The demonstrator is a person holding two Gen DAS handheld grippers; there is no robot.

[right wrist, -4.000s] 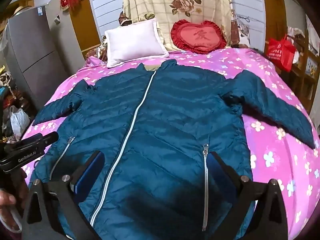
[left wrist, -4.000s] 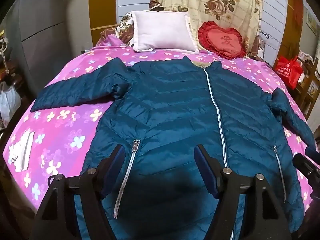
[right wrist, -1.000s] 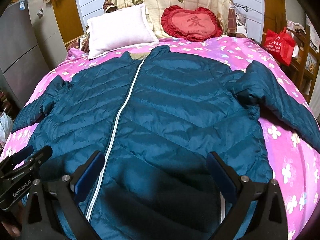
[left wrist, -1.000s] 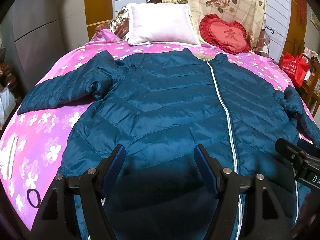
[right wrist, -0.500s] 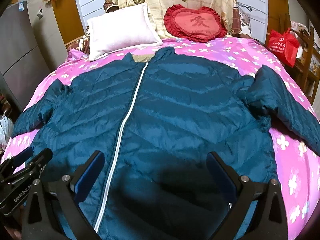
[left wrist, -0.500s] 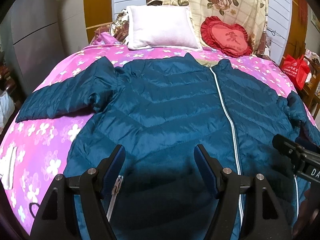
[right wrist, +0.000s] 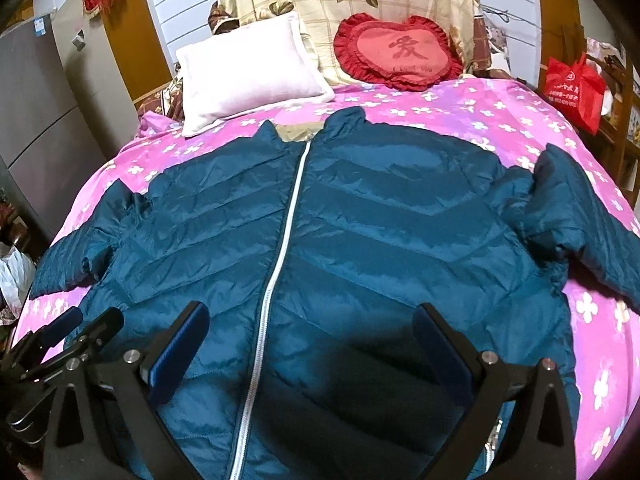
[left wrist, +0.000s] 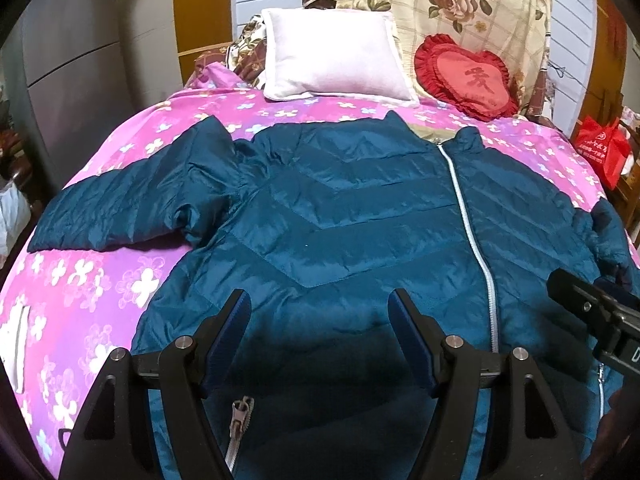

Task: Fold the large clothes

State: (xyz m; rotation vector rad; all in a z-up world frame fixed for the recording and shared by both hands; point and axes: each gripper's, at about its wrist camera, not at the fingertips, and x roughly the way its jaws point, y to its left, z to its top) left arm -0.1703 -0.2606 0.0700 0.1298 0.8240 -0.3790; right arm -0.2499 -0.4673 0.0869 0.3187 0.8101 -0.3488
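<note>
Looking along the left gripper (left wrist: pixel 320 332), the two blue-padded fingers (left wrist: pixel 234 332) stand wide apart with nothing between them, poised above the lower front of a teal quilted puffer jacket (left wrist: pixel 340 216). That jacket lies face up and spread flat on a bed under a pink sheet printed with white flowers (left wrist: pixel 100 280), collar toward the headboard, its white centre zip (left wrist: pixel 472 232) closed. One sleeve (left wrist: pixel 132 204) stretches out across the sheet at the left of this view. A pocket zip pull (left wrist: pixel 240 408) shows just below the left finger. Beyond the collar sit a pale pink square pillow (left wrist: pixel 332 64) and a red heart-shaped ruffled cushion (left wrist: pixel 468 78). The right gripper (left wrist: pixel 592 316) enters at the right edge, over the jacket's far side

From the right wrist view, the right gripper (right wrist: pixel 316 344) is likewise spread wide and grips nothing; its fingers hang over the jacket (right wrist: pixel 380 232) on either side of the lower front panel, right of the centre zip (right wrist: pixel 284 248). The other sleeve (right wrist: pixel 580 224) lies bunched at the shoulder and runs off to the right over the sheet (right wrist: pixel 460 116). The left gripper (right wrist: pixel 68 340) shows at the lower left edge. A red shopping bag (right wrist: pixel 576 84) stands beside the bed at the far right
</note>
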